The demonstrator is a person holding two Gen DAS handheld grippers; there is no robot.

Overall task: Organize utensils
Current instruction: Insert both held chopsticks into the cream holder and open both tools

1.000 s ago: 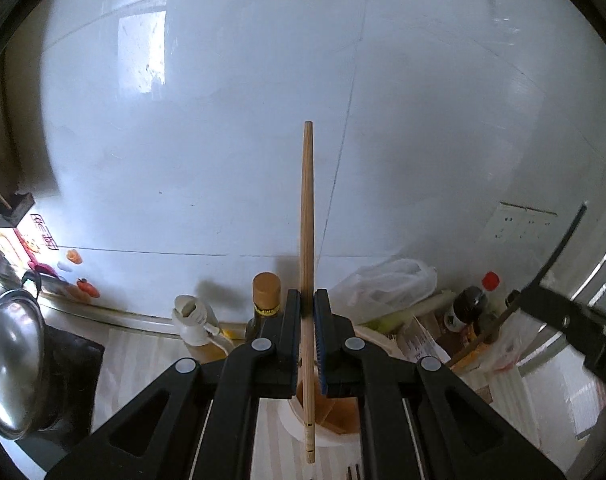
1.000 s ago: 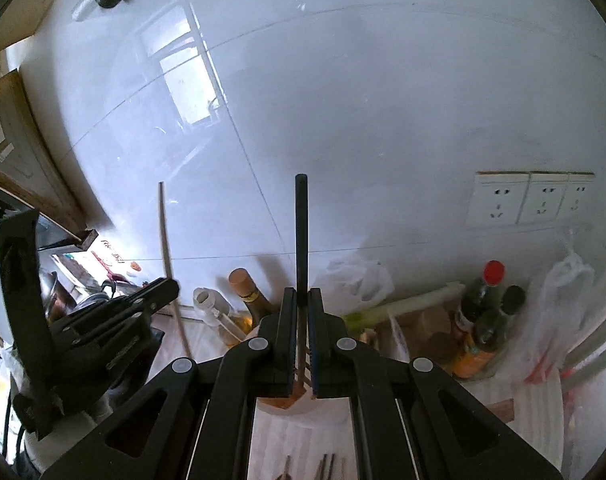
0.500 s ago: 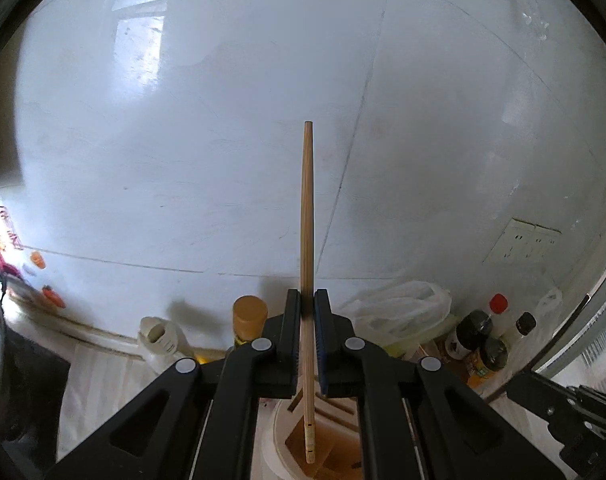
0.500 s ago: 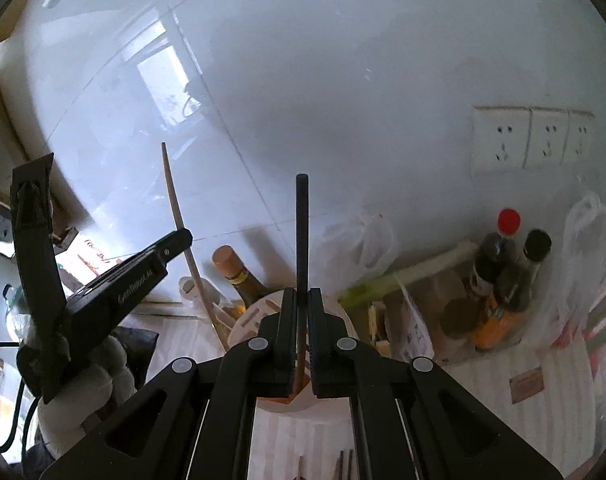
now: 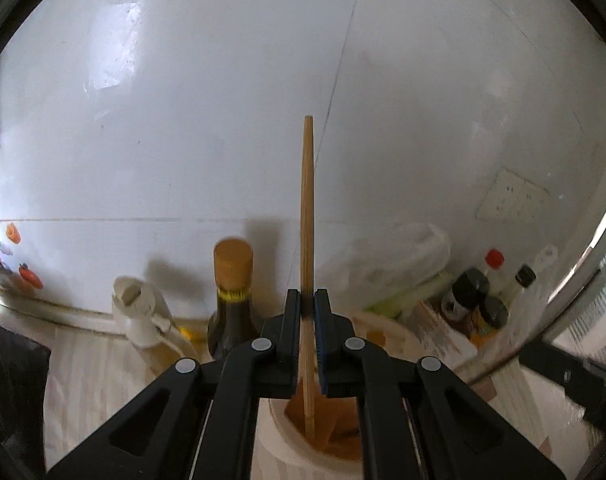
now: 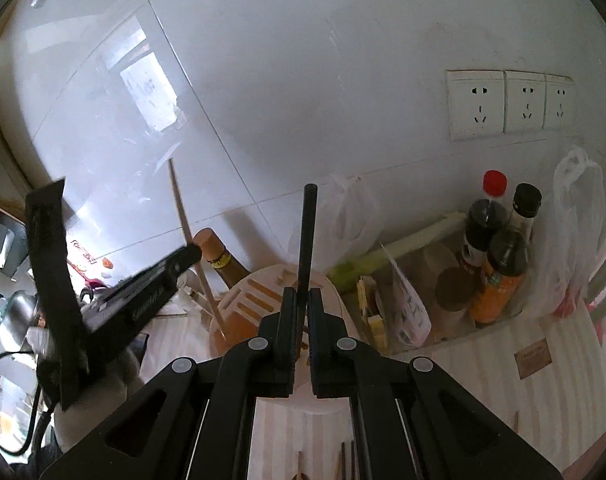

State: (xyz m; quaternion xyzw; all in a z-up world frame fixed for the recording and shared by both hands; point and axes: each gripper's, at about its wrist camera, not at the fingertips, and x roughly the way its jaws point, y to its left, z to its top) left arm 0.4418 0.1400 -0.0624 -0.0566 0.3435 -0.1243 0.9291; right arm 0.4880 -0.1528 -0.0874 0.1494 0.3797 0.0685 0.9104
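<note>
Daylight, fairly bright, cool cast. Glossy wall tiles [image 6: 343, 80] carry window reflections upper left in both views; glare patch there washes out detail. Soft shadows fall behind the brown bottle [image 5: 233, 296] onto the wall. Strong fisheye bending, black vignette at corners. Left view softer, bottles at right edge smeared; right view sharper.

We see the holder [image 6: 279, 280] hemmed in near the counter's back edge. On its left the brown bottle [image 6: 219, 256] and a white bottle [image 5: 143, 320] stand close. On its right lie a plastic bag [image 6: 403, 308], a leek [image 6: 403, 248] and, in the corner, sauce bottles [image 6: 499, 264]. The tiled wall [image 6: 343, 100] above is bare, so the way in from above is free. The front counter [image 6: 483, 360] is mostly open.
</note>
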